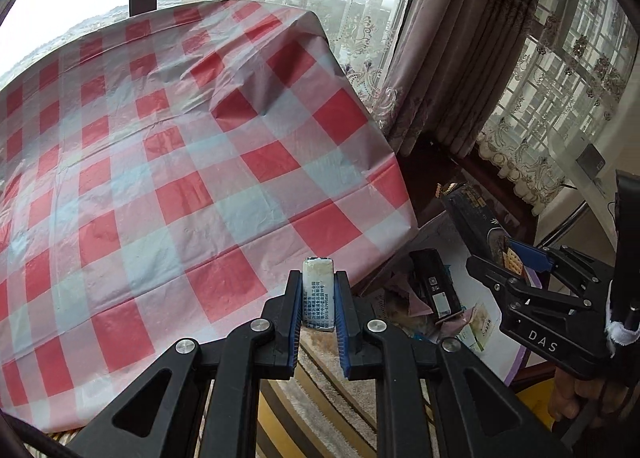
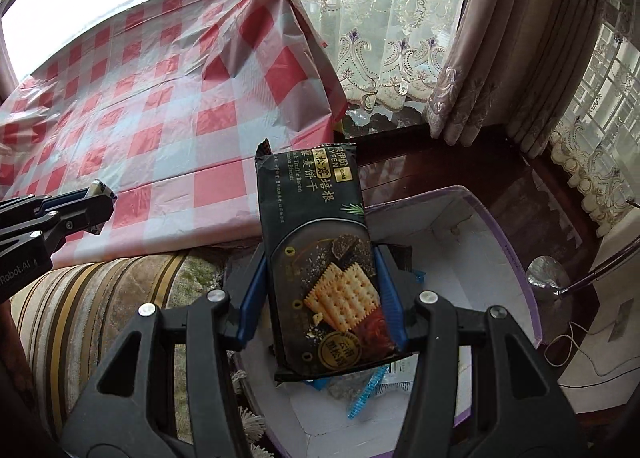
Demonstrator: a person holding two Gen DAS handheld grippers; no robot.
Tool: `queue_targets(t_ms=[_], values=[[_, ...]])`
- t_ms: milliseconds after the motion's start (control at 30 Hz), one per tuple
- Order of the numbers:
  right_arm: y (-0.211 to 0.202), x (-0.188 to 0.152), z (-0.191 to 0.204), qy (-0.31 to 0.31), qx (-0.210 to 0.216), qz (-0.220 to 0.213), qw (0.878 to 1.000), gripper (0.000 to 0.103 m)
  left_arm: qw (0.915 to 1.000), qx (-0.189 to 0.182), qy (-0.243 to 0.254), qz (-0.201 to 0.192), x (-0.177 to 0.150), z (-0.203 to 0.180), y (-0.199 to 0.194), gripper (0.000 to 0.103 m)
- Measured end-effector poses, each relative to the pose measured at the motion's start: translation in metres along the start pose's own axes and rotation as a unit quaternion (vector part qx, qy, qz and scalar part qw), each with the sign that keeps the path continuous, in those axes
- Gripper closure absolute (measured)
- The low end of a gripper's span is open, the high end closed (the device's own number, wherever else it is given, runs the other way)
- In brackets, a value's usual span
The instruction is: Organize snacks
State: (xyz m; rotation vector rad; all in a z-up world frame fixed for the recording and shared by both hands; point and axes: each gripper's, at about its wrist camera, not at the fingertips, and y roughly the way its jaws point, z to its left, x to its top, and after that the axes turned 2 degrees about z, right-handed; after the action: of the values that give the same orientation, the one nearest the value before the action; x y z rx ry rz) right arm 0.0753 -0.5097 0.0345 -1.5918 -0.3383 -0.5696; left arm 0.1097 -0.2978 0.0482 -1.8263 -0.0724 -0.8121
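We had our left gripper [image 1: 319, 294] clamped on a small pale wrapped candy bar [image 1: 318, 292] and our right gripper [image 2: 322, 298] clamped on a black cracker packet [image 2: 320, 258] above the white, purple-edged cardboard box [image 2: 460, 238]; placing each came next, we judged.

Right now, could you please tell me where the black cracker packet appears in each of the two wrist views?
Left wrist view: the black cracker packet is at the right edge, clamped in the right gripper, above the box of snacks.
Right wrist view: it fills the centre, held upright between the blue-padded fingers.
Shared landmark: the red-and-white checked tablecloth, left of the packet in both.
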Motion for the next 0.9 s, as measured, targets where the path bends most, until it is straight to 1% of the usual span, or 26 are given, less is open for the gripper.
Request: queue_targets(t_ms=[133, 200, 267, 300, 533, 600, 633, 700, 733, 767, 800, 867, 900], values=[[-0.005, -0.007, -0.019, 0.016, -0.018, -0.003, 1.0, 0.048, 0.9996, -0.017, 0.021, 0.007, -0.001, -0.026, 0.003, 0.087], [-0.008, -0.01, -0.028, 0.022, -0.029, -0.006, 0.999, 0.05, 0.9992, -0.023, 0.031, 0.01, -0.002, -0.037, 0.004, 0.087], [-0.011, -0.011, -0.037, 0.028, -0.041, -0.008, 0.999, 0.054, 0.9986, -0.033, 0.038, 0.016, -0.002, -0.049, 0.006, 0.087], [-0.012, -0.012, -0.041, 0.032, -0.044, -0.01, 0.998, 0.054, 0.9983, -0.037, 0.042, 0.018, -0.002, -0.055, 0.007, 0.087], [-0.017, -0.019, -0.061, 0.052, -0.055, -0.013, 0.997, 0.054, 0.9949, -0.071, 0.062, 0.037, -0.004, -0.088, 0.018, 0.086], [-0.017, -0.022, -0.064, 0.054, -0.053, -0.008, 0.997, 0.054, 0.994, -0.075, 0.064, 0.047, -0.006, -0.094, 0.021, 0.086], [-0.017, -0.023, -0.065, 0.056, -0.052, -0.008, 0.997, 0.053, 0.9938, -0.074, 0.066, 0.051, -0.008, -0.096, 0.022, 0.083], [-0.017, -0.026, -0.066, 0.059, -0.056, -0.004, 0.997, 0.045, 0.9935, -0.074, 0.064, 0.058, -0.01, -0.097, 0.024, 0.078], [-0.018, -0.029, -0.066, 0.062, -0.058, -0.003, 0.996, 0.039, 0.9936, -0.075, 0.06, 0.06, -0.012, -0.096, 0.024, 0.072], [-0.019, -0.032, -0.065, 0.065, -0.06, -0.001, 0.996, 0.037, 0.9939, -0.075, 0.054, 0.061, -0.015, -0.096, 0.023, 0.065], [-0.02, -0.035, -0.066, 0.068, -0.06, 0.001, 0.996, 0.037, 0.9943, -0.073, 0.049, 0.06, -0.017, -0.095, 0.021, 0.062], [-0.022, -0.043, -0.066, 0.075, -0.06, 0.009, 0.995, 0.037, 0.9951, -0.072, 0.033, 0.059, -0.024, -0.093, 0.017, 0.049], [-0.023, -0.048, -0.067, 0.08, -0.062, 0.012, 0.995, 0.037, 0.9949, -0.076, 0.026, 0.06, -0.029, -0.092, 0.015, 0.047]])
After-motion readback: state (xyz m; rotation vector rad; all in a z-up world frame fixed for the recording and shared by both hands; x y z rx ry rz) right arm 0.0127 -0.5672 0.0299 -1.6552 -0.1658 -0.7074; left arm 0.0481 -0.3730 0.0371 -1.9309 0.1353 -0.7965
